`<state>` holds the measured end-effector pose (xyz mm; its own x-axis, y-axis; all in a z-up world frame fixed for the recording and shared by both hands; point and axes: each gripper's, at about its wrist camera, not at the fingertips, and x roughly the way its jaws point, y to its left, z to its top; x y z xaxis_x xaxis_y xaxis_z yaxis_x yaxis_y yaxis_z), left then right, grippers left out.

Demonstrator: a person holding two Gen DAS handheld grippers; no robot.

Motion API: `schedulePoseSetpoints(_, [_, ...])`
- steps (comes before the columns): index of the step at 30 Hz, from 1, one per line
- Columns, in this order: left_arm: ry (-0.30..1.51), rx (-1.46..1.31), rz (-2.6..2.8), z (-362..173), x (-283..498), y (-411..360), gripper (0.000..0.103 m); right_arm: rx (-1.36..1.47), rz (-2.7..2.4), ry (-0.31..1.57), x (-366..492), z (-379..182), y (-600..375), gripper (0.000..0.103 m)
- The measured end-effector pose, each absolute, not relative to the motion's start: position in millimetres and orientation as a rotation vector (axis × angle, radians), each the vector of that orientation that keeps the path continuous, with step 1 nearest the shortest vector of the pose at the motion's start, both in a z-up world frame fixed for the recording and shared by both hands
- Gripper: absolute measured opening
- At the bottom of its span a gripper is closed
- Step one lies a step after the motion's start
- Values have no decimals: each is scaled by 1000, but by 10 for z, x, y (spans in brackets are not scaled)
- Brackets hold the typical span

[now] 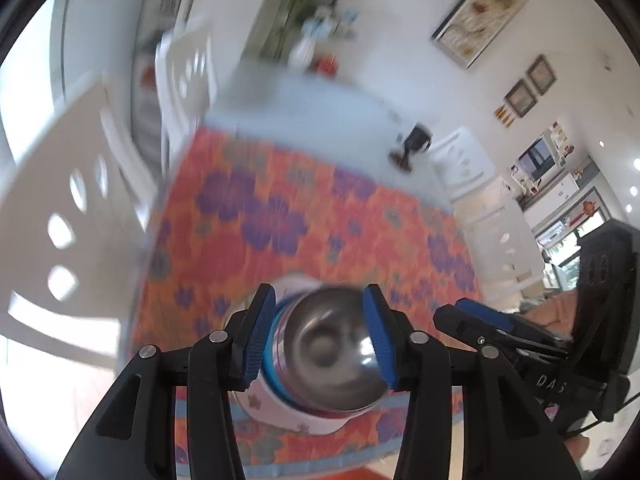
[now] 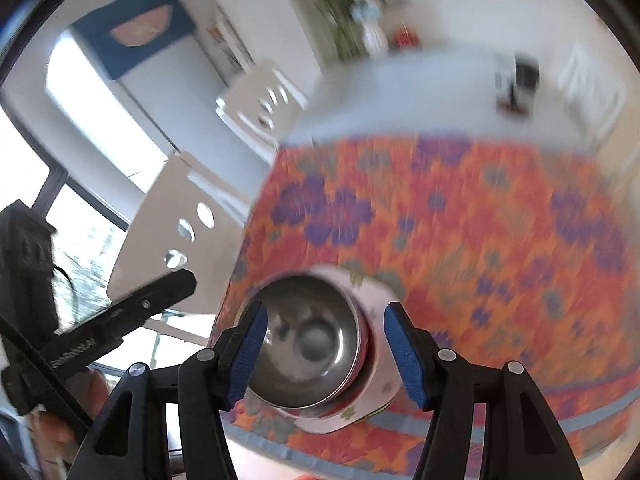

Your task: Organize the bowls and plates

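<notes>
A stack sits near the table's front edge: a steel bowl [image 1: 334, 354] on coloured bowls on a white square floral plate [image 1: 298, 416]. My left gripper [image 1: 320, 338] is open, its blue pads on either side of the steel bowl; whether they touch it is unclear. In the right wrist view the steel bowl [image 2: 308, 340] and the plate [image 2: 378, 364] lie between the open jaws of my right gripper [image 2: 332, 354], with a clear gap at the right pad. The right gripper also shows in the left wrist view [image 1: 486, 320]. Both views are blurred.
An orange tablecloth with purple flowers [image 1: 280, 208] covers the near table half; the far half is pale blue [image 1: 304, 108]. White chairs [image 1: 52, 200] stand around it. A dark object [image 1: 414, 144] and a vase with plants [image 1: 304, 46] stand far back.
</notes>
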<state>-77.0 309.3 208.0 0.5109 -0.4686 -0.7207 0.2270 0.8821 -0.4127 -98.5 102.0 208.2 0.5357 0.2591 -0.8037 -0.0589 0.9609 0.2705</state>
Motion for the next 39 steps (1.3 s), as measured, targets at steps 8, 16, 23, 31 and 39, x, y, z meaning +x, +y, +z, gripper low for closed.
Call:
schedulePoseSetpoints(8, [674, -185, -318, 3062, -1368, 2837, 59, 144, 36, 832, -1442, 2706, 1010, 91])
schedulePoseSetpoints(16, [664, -210, -248, 3164, -1799, 2722, 61, 154, 93, 927, -1791, 2560, 936, 91])
schedulePoseSetpoints(23, [690, -200, -145, 3127, -2089, 2698, 63, 69, 71, 932, -1988, 2541, 909, 91])
schedulePoseSetpoints(31, [753, -181, -131, 2995, -2100, 2715, 63, 68, 71, 957, -2048, 2501, 971, 91])
schedulePoseSetpoints(39, [785, -165, -173, 2863, -1852, 2790, 65, 81, 8, 995, -1828, 2391, 1089, 91])
